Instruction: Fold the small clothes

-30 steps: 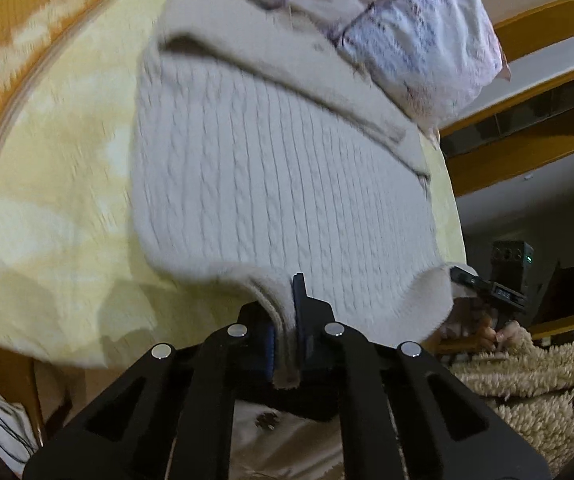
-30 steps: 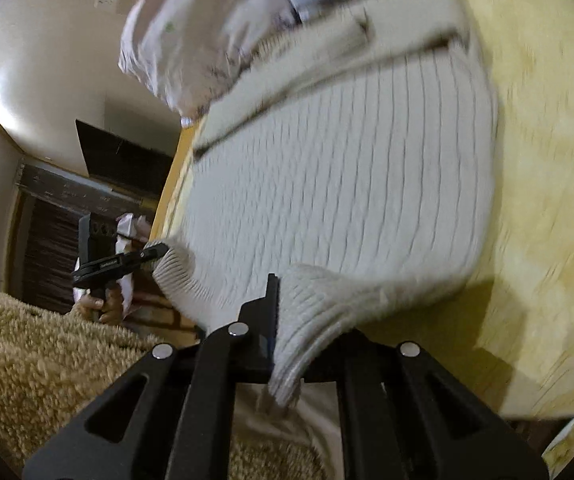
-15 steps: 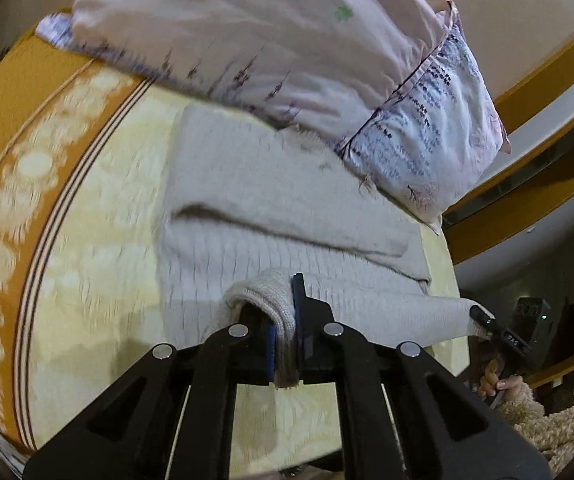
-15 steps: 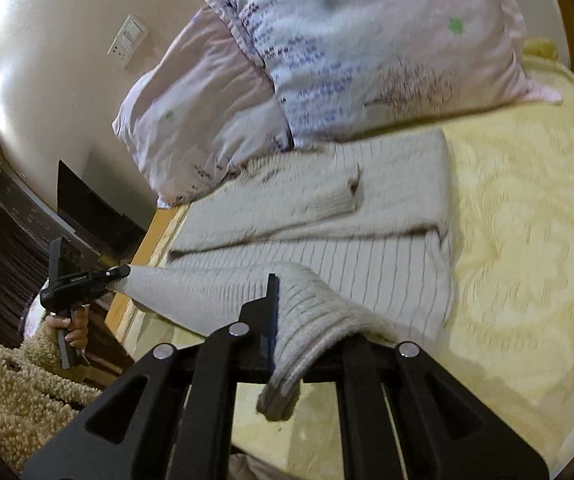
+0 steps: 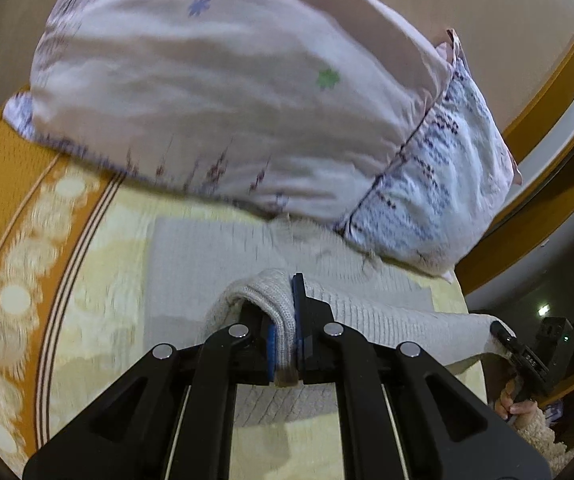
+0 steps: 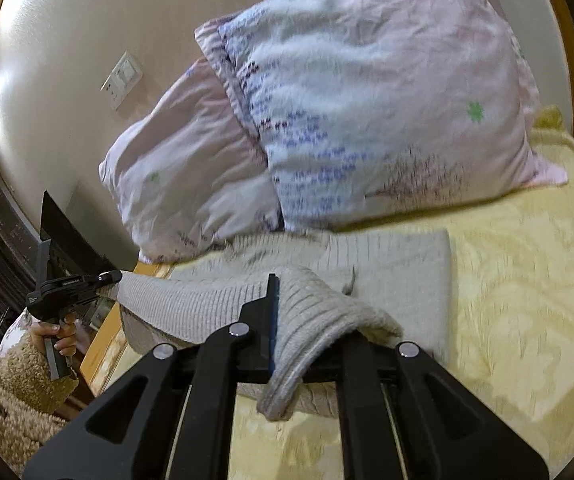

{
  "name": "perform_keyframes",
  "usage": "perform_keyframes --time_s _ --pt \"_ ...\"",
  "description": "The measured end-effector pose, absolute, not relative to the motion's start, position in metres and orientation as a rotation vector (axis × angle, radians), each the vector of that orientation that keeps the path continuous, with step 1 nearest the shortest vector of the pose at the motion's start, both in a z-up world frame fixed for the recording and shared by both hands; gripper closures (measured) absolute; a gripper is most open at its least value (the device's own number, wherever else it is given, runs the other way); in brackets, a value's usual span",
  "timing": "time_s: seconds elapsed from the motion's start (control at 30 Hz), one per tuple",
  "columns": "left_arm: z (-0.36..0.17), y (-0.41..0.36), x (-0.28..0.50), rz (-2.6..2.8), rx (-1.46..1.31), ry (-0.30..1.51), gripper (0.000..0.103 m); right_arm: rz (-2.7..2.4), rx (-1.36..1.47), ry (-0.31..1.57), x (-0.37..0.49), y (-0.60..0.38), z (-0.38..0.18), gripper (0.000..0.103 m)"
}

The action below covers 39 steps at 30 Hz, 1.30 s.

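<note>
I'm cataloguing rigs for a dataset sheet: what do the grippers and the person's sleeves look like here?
Each gripper is matte black with angular cut-out arms, round silver pivot bolts and blue finger pads: left gripper, right gripper. The sleeve is shaggy beige fleece. No cables show.

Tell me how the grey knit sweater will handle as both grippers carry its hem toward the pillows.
Probably floppy: the sweater sags between the left gripper and the right gripper, and its edge droops past the right jaws. The thick ribbed knit likely resists slipping out of shut pads. It seems bulky, so the fold may spring open slightly near the pillows.
</note>
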<state>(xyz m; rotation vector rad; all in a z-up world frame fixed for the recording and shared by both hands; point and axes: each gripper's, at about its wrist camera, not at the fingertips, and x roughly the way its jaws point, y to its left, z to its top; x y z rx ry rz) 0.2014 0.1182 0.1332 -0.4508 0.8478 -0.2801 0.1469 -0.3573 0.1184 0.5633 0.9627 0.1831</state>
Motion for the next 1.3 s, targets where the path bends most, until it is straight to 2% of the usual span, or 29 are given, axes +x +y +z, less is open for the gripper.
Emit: perform_keyframes --time_s 0.47,0.83,0.93,1.03,1.1,1.13,1.17,1.2,1.27,1.3 --pt "0.107 0.116 0.265 -0.246 -0.499 0.842 0.097 0.093 0.593 0.945 0.195 -0.368 0.079 0.097" --pt "0.036 0.117 0.298 -0.161 -0.607 0.98 0.097 -0.022 0.697 1.145 0.23 -0.376 -0.011 0.096" --pt "0.029 0.118 0.304 -0.162 -0.63 1.002 0.097 -0.054 0.726 1.186 0.235 -0.378 -0.023 0.092" --pt "0.025 0.118 0.31 -0.161 -0.641 1.027 0.096 -0.074 0.736 1.215 0.238 -0.378 -0.031 0.075" --pt "0.023 0.117 0.313 -0.166 -0.648 1.039 0.089 -0.103 0.734 1.205 0.239 -0.379 -0.031 0.055" --pt "0.023 0.117 0.314 -0.169 -0.652 1.042 0.085 -0.112 0.739 1.195 0.239 -0.381 -0.03 0.054" --pt "0.024 0.116 0.314 -0.17 -0.654 1.043 0.075 -0.118 0.744 1.188 0.239 -0.383 -0.028 0.051" --pt "0.026 0.117 0.313 -0.166 -0.651 1.037 0.059 -0.128 0.745 1.185 0.239 -0.386 -0.026 0.049" --pt "0.034 0.12 0.309 -0.164 -0.639 1.009 0.041 -0.149 0.733 1.166 0.233 -0.392 -0.016 0.049" --pt "0.04 0.122 0.306 -0.162 -0.629 0.99 0.036 -0.157 0.722 1.154 0.228 -0.396 -0.011 0.049"
